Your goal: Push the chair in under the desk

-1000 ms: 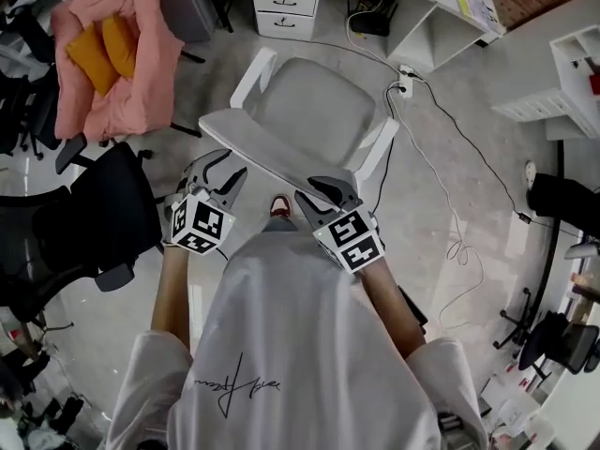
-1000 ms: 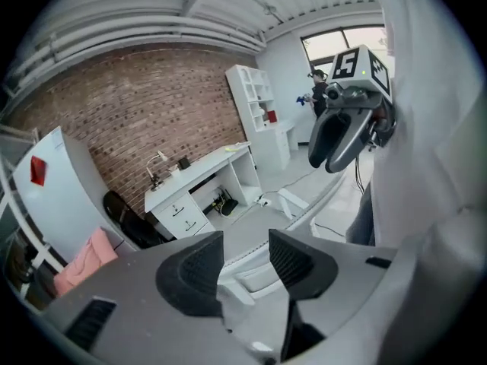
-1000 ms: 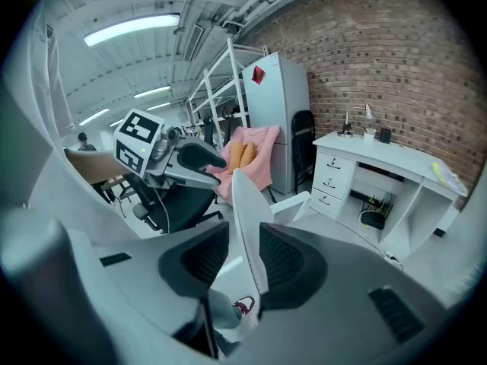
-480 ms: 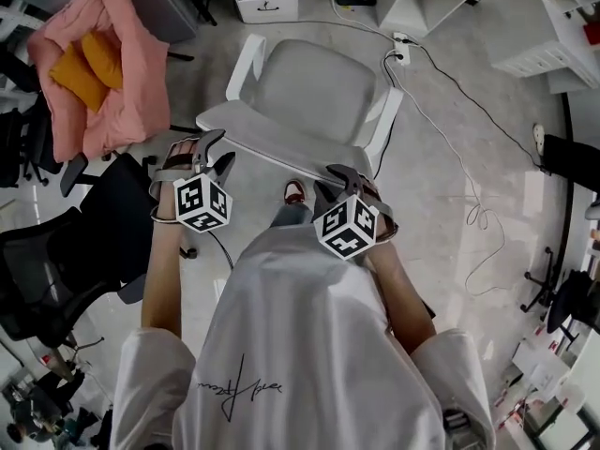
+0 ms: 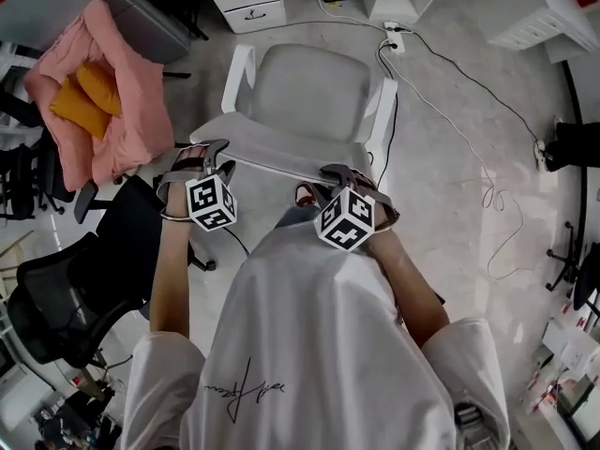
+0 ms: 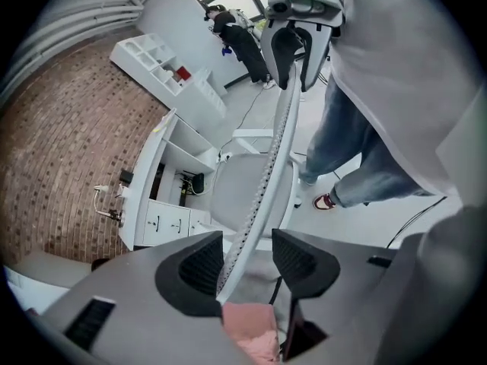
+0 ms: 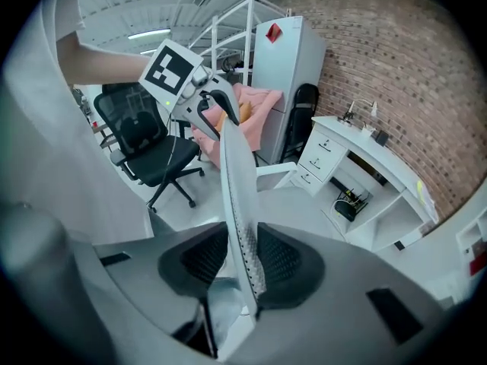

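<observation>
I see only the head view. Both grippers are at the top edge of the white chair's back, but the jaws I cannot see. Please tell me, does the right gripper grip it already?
Observer: Yes. In the right gripper view the right gripper has just been closing, and its pads press the backrest from both sides.
Operator: And the left one?
Observer: The left gripper has just been opening. The backrest passes between its jaws with a gap on one side, so it is open.
Operator: What is behind the desk?
Observer: The white desk stands against a brick wall.
</observation>
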`<control>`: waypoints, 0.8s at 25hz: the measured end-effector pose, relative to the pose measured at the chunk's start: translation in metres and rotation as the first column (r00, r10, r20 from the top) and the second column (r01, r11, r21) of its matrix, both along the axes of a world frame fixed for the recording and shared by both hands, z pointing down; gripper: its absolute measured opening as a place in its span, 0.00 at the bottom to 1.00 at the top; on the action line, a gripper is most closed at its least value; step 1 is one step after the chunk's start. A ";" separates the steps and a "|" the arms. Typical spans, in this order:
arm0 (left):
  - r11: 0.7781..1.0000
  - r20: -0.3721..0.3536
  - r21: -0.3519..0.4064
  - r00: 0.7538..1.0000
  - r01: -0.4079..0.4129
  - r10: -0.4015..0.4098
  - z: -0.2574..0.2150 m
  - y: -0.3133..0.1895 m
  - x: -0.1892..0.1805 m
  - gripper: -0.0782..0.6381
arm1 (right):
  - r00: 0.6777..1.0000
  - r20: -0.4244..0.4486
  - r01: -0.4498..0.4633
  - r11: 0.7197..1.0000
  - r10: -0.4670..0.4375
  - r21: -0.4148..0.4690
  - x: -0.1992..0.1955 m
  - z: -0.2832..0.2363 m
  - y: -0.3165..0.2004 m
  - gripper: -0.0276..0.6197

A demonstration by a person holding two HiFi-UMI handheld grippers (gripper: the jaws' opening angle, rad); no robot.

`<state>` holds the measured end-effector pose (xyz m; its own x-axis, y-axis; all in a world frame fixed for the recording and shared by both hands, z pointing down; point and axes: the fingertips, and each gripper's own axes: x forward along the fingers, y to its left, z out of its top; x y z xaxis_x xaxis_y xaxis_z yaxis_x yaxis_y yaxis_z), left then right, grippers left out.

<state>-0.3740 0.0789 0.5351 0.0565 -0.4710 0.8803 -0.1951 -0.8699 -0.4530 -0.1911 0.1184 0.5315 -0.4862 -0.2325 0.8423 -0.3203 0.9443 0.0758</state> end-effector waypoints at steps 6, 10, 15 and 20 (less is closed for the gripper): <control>1.000 -0.004 0.010 1.000 0.002 -0.002 0.002 -0.004 0.004 0.33 | 0.999 0.032 -0.012 1.000 0.012 -0.002 0.002 -0.001 0.000 0.25; 1.000 -0.020 0.007 1.000 -0.003 0.003 0.001 -0.005 0.004 0.33 | 0.999 0.041 -0.025 1.000 0.025 0.014 0.003 -0.003 -0.001 0.25; 1.000 -0.029 -0.004 1.000 -0.006 0.006 0.002 -0.008 0.006 0.33 | 0.998 0.056 -0.035 0.999 0.034 0.025 0.006 -0.004 -0.003 0.25; 1.000 -0.043 -0.005 0.999 0.003 -0.004 0.003 -0.011 0.007 0.33 | 0.998 0.055 -0.045 0.999 0.044 0.023 0.007 -0.005 -0.006 0.25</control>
<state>-0.3668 0.0680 0.5376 0.0927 -0.4673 0.8792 -0.2172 -0.8713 -0.4401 -0.1845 0.1123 0.5267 -0.5195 -0.2752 0.8089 -0.3665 0.9270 0.0800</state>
